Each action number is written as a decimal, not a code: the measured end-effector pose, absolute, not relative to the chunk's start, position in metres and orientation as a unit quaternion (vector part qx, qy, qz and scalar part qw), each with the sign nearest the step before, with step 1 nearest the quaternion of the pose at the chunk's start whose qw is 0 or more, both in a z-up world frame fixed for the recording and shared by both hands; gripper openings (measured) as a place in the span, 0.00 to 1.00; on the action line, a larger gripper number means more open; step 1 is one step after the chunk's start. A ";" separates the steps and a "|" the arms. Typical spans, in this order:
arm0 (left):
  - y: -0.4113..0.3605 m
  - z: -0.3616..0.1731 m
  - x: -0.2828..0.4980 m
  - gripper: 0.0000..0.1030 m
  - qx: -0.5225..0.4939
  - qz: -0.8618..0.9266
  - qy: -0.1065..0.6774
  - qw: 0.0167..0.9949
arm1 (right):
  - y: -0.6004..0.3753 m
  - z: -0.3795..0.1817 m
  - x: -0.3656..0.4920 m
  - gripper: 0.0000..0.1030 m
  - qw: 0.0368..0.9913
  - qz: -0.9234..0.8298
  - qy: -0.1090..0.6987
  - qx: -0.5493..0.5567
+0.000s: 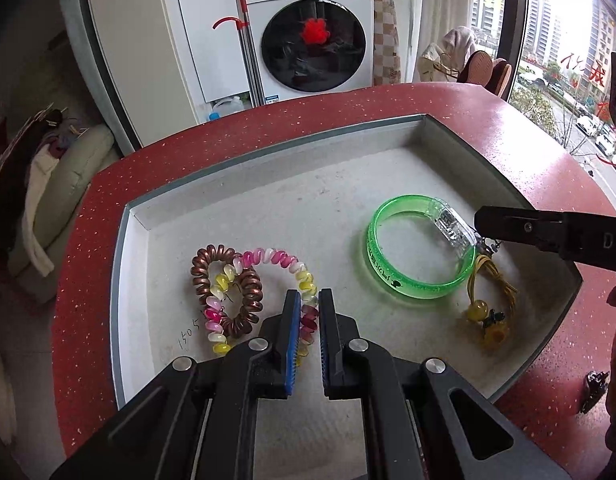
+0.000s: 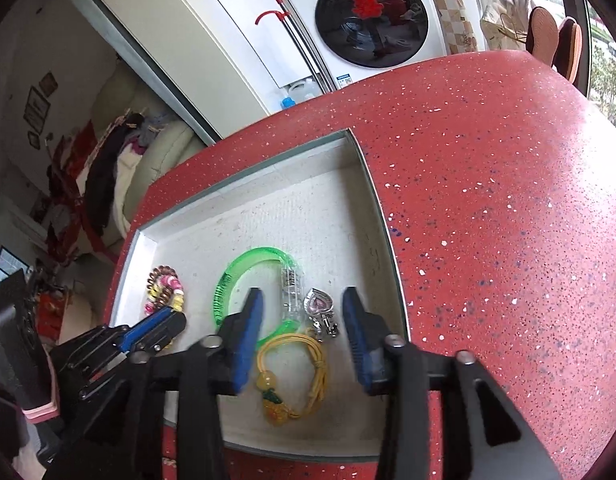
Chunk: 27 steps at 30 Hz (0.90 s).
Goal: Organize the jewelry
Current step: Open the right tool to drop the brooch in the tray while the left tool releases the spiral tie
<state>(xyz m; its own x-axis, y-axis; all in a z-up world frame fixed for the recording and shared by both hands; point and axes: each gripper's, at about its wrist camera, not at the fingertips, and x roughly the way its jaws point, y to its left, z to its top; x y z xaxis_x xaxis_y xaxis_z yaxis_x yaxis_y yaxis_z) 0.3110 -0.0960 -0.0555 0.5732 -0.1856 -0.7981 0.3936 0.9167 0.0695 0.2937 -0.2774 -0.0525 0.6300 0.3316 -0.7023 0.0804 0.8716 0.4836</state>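
Observation:
A shallow white tray (image 1: 267, 172) sits on the red table. In it lie a brown coil bracelet (image 1: 211, 264), a pink, white and yellow coil bracelet (image 1: 279, 258), a green bangle (image 1: 412, 248) with a clear clasp, and a yellow cord bracelet (image 1: 488, 300). My left gripper (image 1: 309, 300) is shut on the multicolour coil bracelet, which rests on the tray floor. My right gripper (image 2: 303, 304) is open above the tray's right side, with the green bangle (image 2: 235, 268), a silver heart pendant (image 2: 320, 306) and the yellow cord bracelet (image 2: 295, 376) between its fingers.
The red speckled table (image 2: 488, 200) extends to the right of the tray (image 2: 187, 236). A washing machine (image 1: 308, 36) stands beyond the table's far edge. A sofa with clothes (image 1: 39, 184) is at the left. A small dark object (image 1: 594, 390) lies on the table at right.

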 end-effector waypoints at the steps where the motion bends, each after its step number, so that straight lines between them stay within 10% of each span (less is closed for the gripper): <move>1: -0.095 -0.053 0.311 0.27 0.117 -0.165 0.430 0.880 | -0.279 -0.048 0.291 0.57 0.871 0.077 0.418 0.249; 27: -0.073 -0.001 0.272 0.27 0.070 -0.175 0.387 0.903 | -0.271 -0.015 0.201 0.73 0.878 0.079 0.385 0.273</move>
